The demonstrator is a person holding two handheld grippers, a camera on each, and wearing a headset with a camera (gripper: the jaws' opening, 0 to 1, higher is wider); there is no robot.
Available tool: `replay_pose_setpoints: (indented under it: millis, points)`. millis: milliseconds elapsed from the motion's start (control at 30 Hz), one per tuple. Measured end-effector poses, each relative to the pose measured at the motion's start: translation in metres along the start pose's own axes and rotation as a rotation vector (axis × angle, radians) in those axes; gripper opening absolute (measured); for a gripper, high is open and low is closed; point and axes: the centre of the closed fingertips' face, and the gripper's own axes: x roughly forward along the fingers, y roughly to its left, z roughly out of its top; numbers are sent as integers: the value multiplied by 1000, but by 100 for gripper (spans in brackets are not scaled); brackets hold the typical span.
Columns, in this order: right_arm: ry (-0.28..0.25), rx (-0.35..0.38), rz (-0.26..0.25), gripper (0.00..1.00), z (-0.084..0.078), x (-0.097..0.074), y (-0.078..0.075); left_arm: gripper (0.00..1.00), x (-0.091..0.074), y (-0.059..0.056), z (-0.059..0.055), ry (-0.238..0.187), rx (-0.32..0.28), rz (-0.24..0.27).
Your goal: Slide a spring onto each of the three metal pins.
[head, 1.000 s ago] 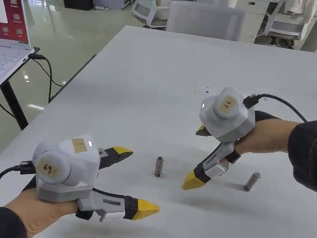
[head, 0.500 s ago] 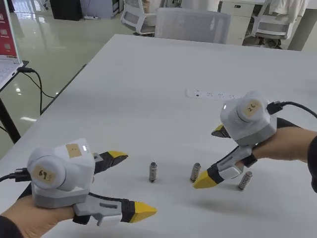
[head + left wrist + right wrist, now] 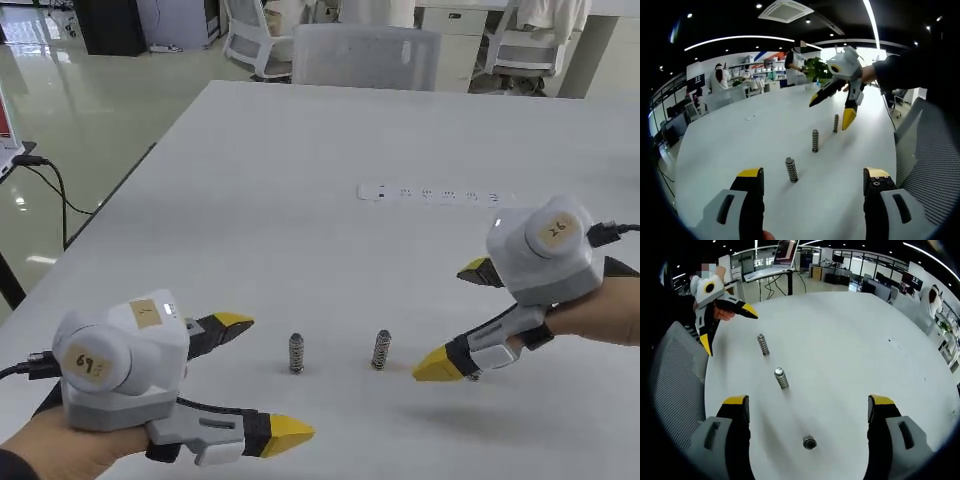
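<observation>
Evidently the task looks finished: all three springs stand upright in a row on the near part of the white surface [image 3: 300, 200]. Each one is apparently seated over its pin, and the pins are hidden inside the coils as far as can be told. The left spring [image 3: 296, 353] and middle spring [image 3: 381, 349] stand between the two grippers. The right spring [image 3: 809, 442] lies just below the right gripper [image 3: 455, 317] and is seen end-on from it. That gripper hangs over the spring with its jaws wide apart and nothing between them, which suggests a release rather than a carry. The left gripper [image 3: 261, 375] hovers low at the near left, jaws likewise spread and empty. It is probably kept clear of the row so it cannot knock a standing spring.
</observation>
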Motion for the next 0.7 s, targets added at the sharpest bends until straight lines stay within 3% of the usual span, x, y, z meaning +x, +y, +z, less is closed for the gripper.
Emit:
replay_pose_setpoints:
  millis: [200, 467, 700]
  points:
    - [-53, 54, -39, 100, -7, -14, -5, 81, 3, -1, 1, 2, 2, -3]
    - [-56, 83, -68, 100, -27, -23, 0, 81, 6, -2, 2, 1, 4, -10]
    - [-93, 109, -89, 100, -37, -28, 5, 81, 7, -2, 2, -3, 2, -8]
